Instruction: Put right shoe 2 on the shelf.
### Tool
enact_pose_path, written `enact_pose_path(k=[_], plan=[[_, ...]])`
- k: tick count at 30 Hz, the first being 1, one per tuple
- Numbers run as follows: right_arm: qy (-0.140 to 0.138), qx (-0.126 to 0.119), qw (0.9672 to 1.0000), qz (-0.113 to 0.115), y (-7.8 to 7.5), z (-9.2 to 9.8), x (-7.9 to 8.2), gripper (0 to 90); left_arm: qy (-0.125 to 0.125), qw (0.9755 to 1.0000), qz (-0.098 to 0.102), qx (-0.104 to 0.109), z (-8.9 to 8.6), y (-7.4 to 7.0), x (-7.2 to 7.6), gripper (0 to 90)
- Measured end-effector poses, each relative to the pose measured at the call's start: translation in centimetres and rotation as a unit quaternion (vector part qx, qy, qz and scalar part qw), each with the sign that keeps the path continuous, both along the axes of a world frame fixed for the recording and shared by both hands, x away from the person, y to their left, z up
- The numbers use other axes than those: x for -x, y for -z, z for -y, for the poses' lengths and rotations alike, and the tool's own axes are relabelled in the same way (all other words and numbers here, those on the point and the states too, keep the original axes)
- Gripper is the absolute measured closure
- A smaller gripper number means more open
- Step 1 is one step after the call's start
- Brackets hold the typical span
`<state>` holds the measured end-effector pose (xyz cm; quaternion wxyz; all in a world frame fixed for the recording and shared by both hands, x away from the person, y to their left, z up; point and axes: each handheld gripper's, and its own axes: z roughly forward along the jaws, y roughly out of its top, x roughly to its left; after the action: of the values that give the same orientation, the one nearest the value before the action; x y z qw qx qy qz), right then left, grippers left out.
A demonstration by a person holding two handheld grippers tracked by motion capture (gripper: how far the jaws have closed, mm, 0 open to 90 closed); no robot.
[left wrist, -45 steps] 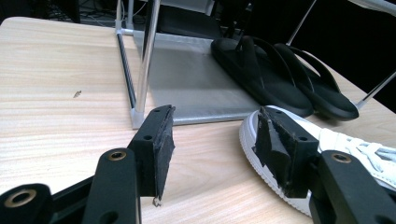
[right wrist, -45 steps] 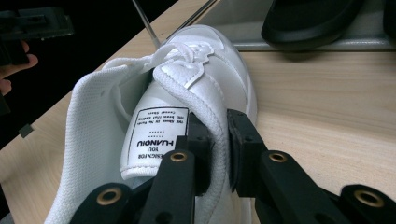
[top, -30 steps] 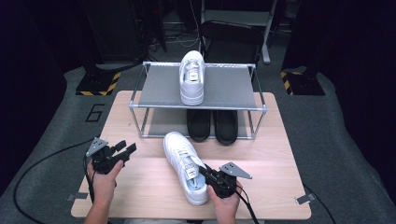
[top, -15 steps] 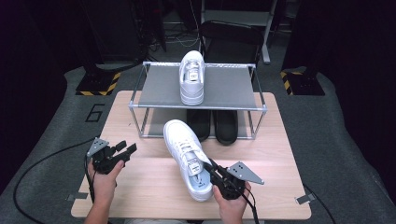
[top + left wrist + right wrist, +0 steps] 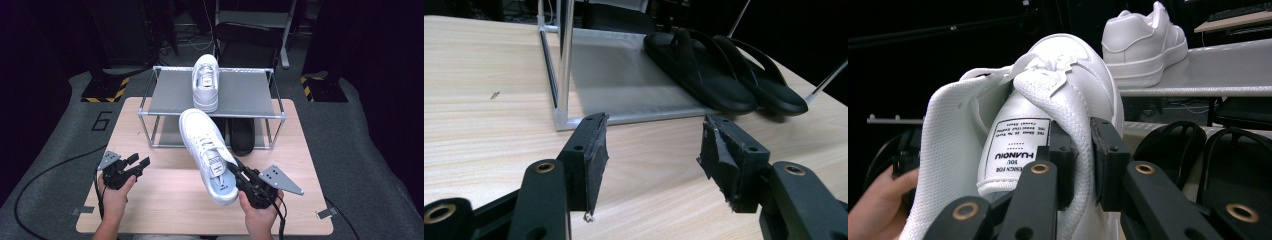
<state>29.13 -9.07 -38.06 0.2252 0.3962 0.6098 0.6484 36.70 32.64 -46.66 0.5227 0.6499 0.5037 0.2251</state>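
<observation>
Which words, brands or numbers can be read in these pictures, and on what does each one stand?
"6": on the grey floor mat left of the table.
"HUANQIU": printed upside down on the tongue label of the white sneaker held in the right gripper.
The label's other lines: too small to read.

Overhead light on bench (image 5: 165, 200), surroundings dark. White sneaker (image 5: 1058, 90) near right claw (image 5: 1080, 165) glares slightly. Left claw (image 5: 651, 155) close-up soft; soft shadows beneath.

The raised white sneaker (image 5: 207, 155) is hiding most of one black sandal (image 5: 242, 135) under the rack (image 5: 250, 95), while the sneaker's small tongue label (image 5: 1015, 150) is showing upside-down, mostly illegible print.
</observation>
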Motion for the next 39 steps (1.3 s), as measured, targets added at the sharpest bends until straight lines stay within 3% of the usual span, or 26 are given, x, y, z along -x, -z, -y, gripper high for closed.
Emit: enact_pose_path(k=[5, 11, 16, 19, 39], plan=[[0.006, 0.001, 0.9999, 0.009, -0.9, 0.7, 0.1, 80.9, -0.001, 1.0, 0.004, -0.004, -0.3, 0.3, 0.4, 43.0], [0.014, -0.016, 0.9997, 0.008, -1.7, 1.8, -0.2, 80.9, -0.006, 1.0, 0.0, 0.0, -0.4, 0.9, 0.7, 42.4], [0.024, -0.021, 0.9994, 0.012, -2.6, 2.7, -0.6, 80.9, -0.001, 0.9999, -0.003, -0.01, -0.5, 1.0, 0.8, 42.3], [0.031, -0.027, 0.9991, 0.013, -3.1, 3.3, -0.9, 81.0, -0.006, 1.0, 0.0, -0.003, -0.4, 1.1, 0.8, 42.4], [0.101, -0.007, 0.9942, 0.038, -5.8, 6.8, -3.5, 80.9, -0.006, 0.9999, -0.006, -0.009, -0.7, 1.2, 0.8, 42.4]])
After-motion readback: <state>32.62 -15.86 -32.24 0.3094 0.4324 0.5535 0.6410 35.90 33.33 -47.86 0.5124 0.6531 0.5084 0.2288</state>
